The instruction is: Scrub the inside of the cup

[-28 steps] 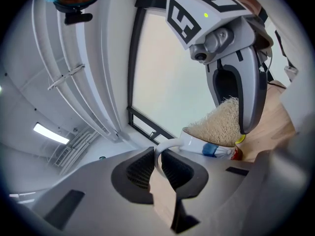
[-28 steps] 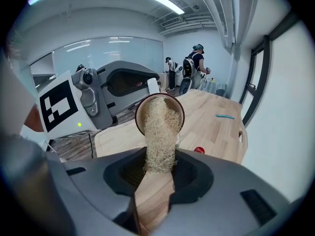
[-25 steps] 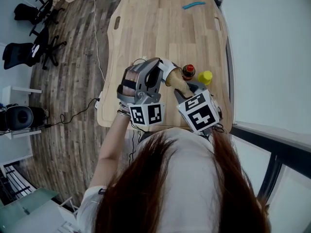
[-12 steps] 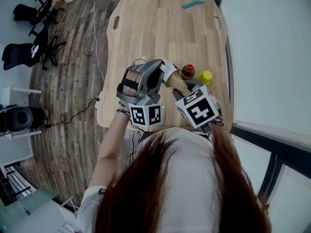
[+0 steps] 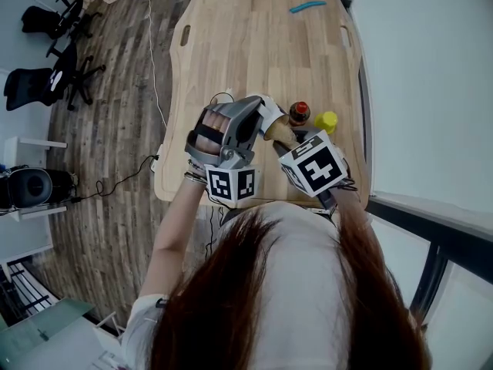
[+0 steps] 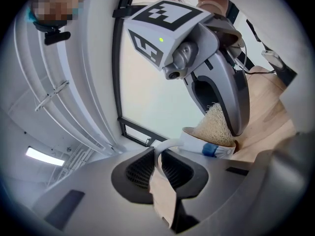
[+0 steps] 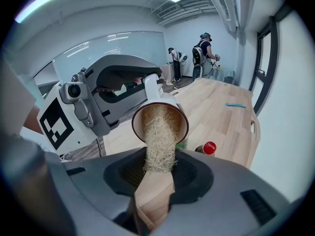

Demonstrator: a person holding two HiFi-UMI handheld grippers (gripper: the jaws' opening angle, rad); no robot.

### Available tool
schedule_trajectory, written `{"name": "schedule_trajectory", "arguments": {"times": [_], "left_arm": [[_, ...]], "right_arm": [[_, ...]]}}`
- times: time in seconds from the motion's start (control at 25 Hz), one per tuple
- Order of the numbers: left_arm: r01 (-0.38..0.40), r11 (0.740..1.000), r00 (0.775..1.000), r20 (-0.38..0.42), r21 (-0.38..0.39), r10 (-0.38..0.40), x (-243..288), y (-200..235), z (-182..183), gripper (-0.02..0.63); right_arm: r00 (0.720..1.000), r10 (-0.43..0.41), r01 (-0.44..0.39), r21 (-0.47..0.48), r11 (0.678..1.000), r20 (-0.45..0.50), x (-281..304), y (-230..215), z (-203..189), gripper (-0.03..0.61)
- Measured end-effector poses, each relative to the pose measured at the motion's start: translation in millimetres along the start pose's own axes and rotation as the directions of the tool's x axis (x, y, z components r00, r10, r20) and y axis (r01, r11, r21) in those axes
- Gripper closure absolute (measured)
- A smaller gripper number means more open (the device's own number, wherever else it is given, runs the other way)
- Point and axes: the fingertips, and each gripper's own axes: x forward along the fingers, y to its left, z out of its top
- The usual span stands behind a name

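A: Right, item 1?

B: Cup point(image 6: 209, 149), white, brown rim. It is held in the air over the near end of the desk point(image 5: 254, 37), tipped on its side with the mouth toward the right hand-held gripper point(image 7: 158, 173). The left hand-held gripper point(image 6: 156, 167) is closed on the handle point(image 6: 167, 143) alone, and nothing else supports the cup.

A: Item 2?

B: Scrubber point(image 7: 160, 141), a pale fibre wad. The right hand-held gripper is clamped on its tail. Its head is inside the cup, against the wall.

A: Item 3?

B: 2 bystanders on the desk, a red-capped bottle point(image 5: 299, 112) and a yellow-capped bottle point(image 5: 326, 122), both just beyond the cup.

A: Hazards?

B: I count 4, all judged.
1. A hard push could turn the cup about its thin handle, so it swings or slips out of the left grip.
2. A dropped cup may miss the desk and land on the floor, since it hangs near the edge.
3. The soft fibres could pull free of the right grip on a back stroke and leave the scrubber stuck in the cup.
4. A long stroke could carry the cup into the bottles and topple them.
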Motion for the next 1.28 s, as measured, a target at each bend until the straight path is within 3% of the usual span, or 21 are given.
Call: {"name": "schedule_trajectory", "arguments": {"times": [0.88,1.08,1.28], "left_arm": [[0.015,0.998,0.999,0.030,0.058,-0.017,-0.1,-5.0,7.0,0.568],[0.005,0.998,0.999,0.033,0.058,-0.006,-2.0,-3.7,5.3,0.568],[-0.003,0.999,0.999,0.038,0.052,0.001,-3.5,-2.1,5.9,0.568]], "right_arm": [[0.996,0.090,-0.091,0.084,0.992,0.019,7.2,-1.4,7.4,0.439],[0.983,0.172,-0.179,0.163,0.970,0.057,7.7,1.4,9.6,0.439],[0.959,0.260,-0.282,0.257,0.924,0.115,6.3,5.7,12.3,0.439]]}}
